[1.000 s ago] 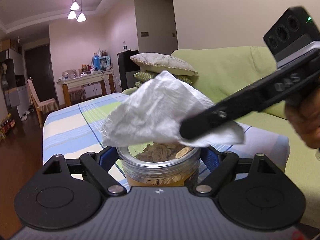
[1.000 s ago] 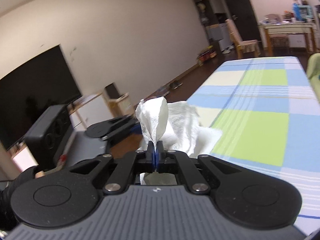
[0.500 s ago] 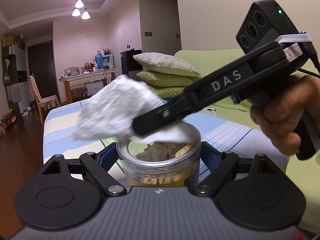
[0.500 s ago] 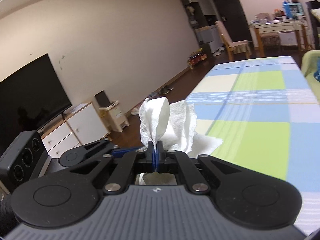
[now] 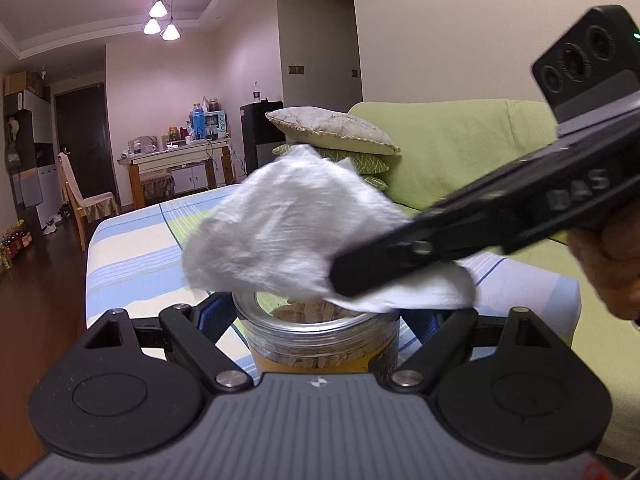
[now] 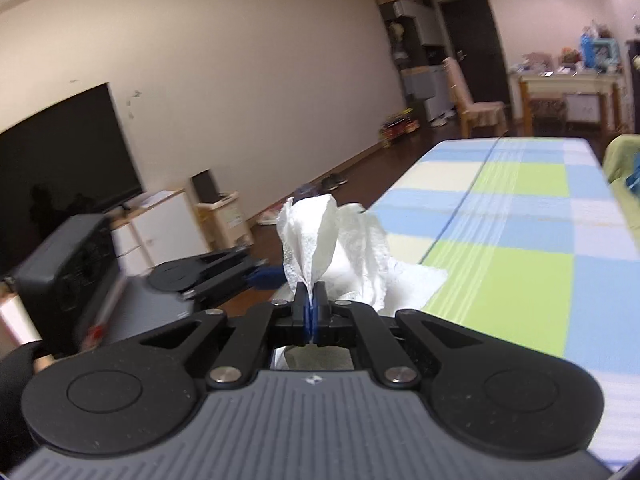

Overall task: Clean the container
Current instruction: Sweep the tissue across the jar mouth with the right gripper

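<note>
A clear round container [image 5: 320,336] with brown dried slices inside and a yellow label sits between the fingers of my left gripper [image 5: 320,316], which is shut on its sides. A crumpled white paper towel [image 5: 288,236] lies across the container's clear lid. My right gripper [image 5: 340,276] comes in from the right and is shut on that towel. In the right wrist view the towel [image 6: 316,240] sticks up from the closed right gripper [image 6: 310,300], and the left gripper [image 6: 224,270] shows behind it at the left. The towel hides most of the lid.
A table with a blue, green and white checked cloth [image 6: 520,216] lies under both grippers. A green sofa [image 5: 460,152] with cushions [image 5: 332,128] stands at the right. A television [image 6: 60,160] and a white cabinet [image 6: 164,228] stand along the left wall. A hand [image 5: 608,260] holds the right gripper.
The right gripper has swept the towel across the lid, first toward the left, then back toward the right. The left gripper and the container have stayed still.
</note>
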{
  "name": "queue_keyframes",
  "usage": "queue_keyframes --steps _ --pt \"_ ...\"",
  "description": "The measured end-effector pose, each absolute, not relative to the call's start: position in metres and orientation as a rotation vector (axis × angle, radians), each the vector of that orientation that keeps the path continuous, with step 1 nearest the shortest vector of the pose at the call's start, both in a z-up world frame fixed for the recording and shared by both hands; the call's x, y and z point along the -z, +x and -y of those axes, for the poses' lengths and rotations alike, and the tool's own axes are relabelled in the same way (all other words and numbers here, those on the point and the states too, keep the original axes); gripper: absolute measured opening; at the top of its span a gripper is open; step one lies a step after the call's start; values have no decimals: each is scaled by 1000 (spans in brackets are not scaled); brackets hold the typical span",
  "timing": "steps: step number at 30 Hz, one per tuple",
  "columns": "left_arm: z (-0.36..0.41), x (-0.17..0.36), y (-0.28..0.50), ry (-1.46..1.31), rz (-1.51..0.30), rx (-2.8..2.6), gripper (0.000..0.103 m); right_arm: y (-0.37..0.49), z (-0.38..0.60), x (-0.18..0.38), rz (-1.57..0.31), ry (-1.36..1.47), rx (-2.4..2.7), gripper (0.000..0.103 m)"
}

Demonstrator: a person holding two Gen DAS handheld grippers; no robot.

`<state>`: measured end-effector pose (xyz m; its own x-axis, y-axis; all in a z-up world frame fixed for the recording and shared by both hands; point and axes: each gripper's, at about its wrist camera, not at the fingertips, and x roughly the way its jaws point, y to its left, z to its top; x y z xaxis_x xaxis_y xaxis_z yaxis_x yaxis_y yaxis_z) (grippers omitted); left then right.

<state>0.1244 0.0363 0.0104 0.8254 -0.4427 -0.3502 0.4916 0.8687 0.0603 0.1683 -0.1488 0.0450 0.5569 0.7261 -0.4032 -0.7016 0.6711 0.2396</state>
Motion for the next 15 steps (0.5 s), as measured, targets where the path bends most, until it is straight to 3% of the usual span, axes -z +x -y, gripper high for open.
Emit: queue_keyframes --steps 15 --pt "-36 -9 123 151 -327 481 86 167 135 -42 -513 56 -910 0"
